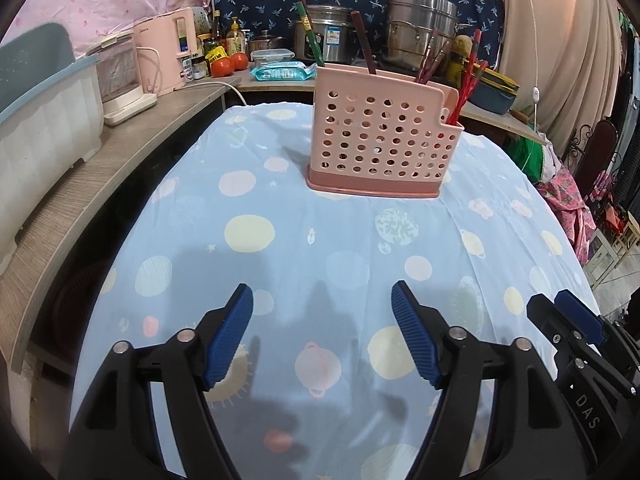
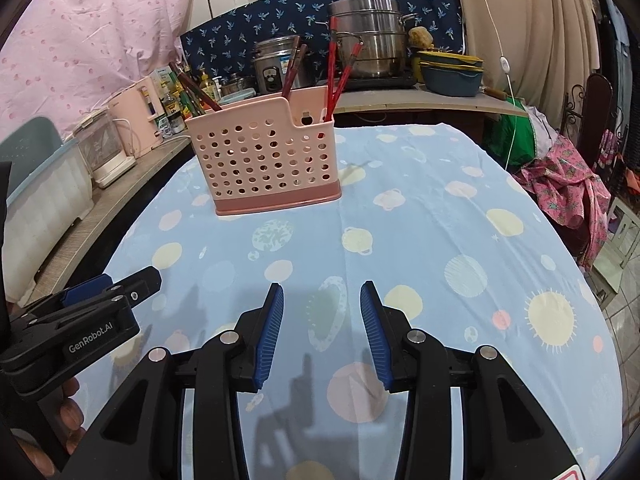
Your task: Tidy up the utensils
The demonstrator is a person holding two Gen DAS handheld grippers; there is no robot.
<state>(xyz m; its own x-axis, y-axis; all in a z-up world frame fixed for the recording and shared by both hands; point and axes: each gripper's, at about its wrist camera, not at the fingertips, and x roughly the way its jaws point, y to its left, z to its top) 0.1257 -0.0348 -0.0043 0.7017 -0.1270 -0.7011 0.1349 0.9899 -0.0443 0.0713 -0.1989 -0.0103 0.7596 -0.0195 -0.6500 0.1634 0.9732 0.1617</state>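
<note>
Utensil holder (image 1: 380,140): one, pink, perforated, on the far half of the cloth-covered table (image 1: 280,240)
Chopsticks (image 2: 335,68): about nine sticks in the holder; exact count unclear where they overlap
Steel pots (image 2: 368,36): two large, on the back counter
Tomatoes (image 1: 230,65): two, on the back counter
Grippers: two, left (image 1: 322,300) and right (image 2: 322,296)

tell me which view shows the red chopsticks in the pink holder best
The right wrist view: the red chopsticks stand clear against the steel pot. In the left wrist view they sit at the pink holder's far right end, amid clutter.
</note>
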